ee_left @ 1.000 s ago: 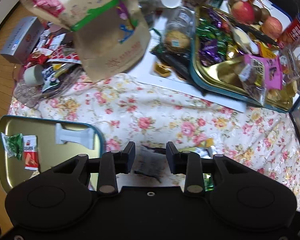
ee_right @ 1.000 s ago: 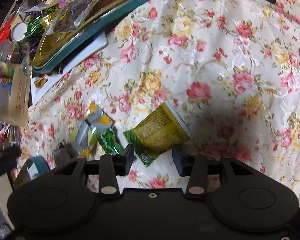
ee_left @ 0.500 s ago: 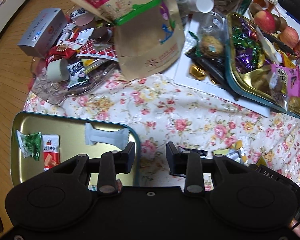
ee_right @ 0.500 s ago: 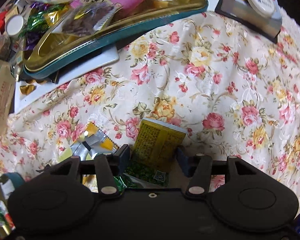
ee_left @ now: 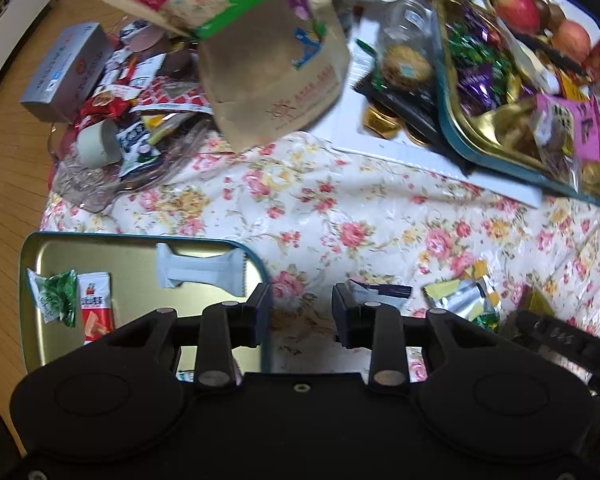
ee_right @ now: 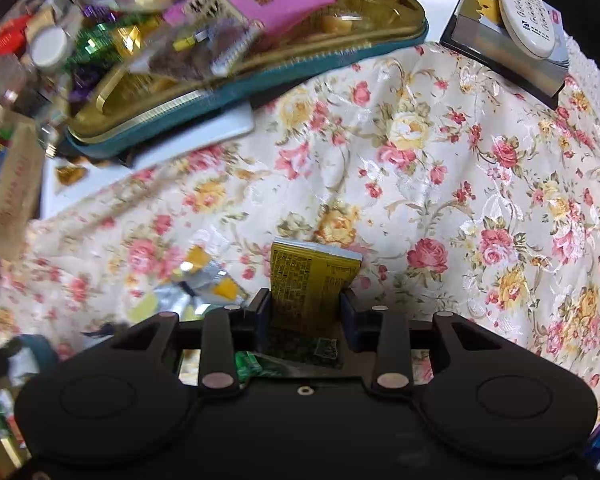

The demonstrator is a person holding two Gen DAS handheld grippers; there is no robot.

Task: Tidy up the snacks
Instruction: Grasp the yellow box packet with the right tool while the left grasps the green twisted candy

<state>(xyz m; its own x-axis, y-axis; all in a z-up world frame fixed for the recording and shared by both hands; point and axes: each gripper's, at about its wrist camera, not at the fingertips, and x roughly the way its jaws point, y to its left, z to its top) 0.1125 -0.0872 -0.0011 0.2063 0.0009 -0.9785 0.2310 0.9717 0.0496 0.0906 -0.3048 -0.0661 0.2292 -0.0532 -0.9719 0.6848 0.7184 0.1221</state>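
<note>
Gold-lined and rimmed in teal, the shallow metal tray (ee_left: 52,256) at the near left corner of the table holds only three snacks so far: a green crinkled packet (ee_left: 58,296), a red-and-white sachet (ee_left: 96,304) beside it and a long white wrapped bar (ee_left: 204,270). So the sorting looks barely begun.

Out on the flowered tablecloth (ee_right: 420,168) more pieces wait: a silver-and-yellow foil wrapper (ee_left: 462,300), a small dark-printed sachet (ee_left: 380,290) and something green half hidden under the tools. The yellow packet with black print (ee_right: 312,280) stands between the jaws of the right gripper (ee_right: 306,314), which are closing on it; the pads seem to touch its sides.

The left gripper (ee_left: 300,310) hangs over bare cloth just beside the tray's edge, its jaws parted with nothing between them.

Farther back, a second gold tray (ee_right: 260,76) is heaped with purple, green and pink sweets, and whether that heap counts as sorted I cannot tell.
</note>
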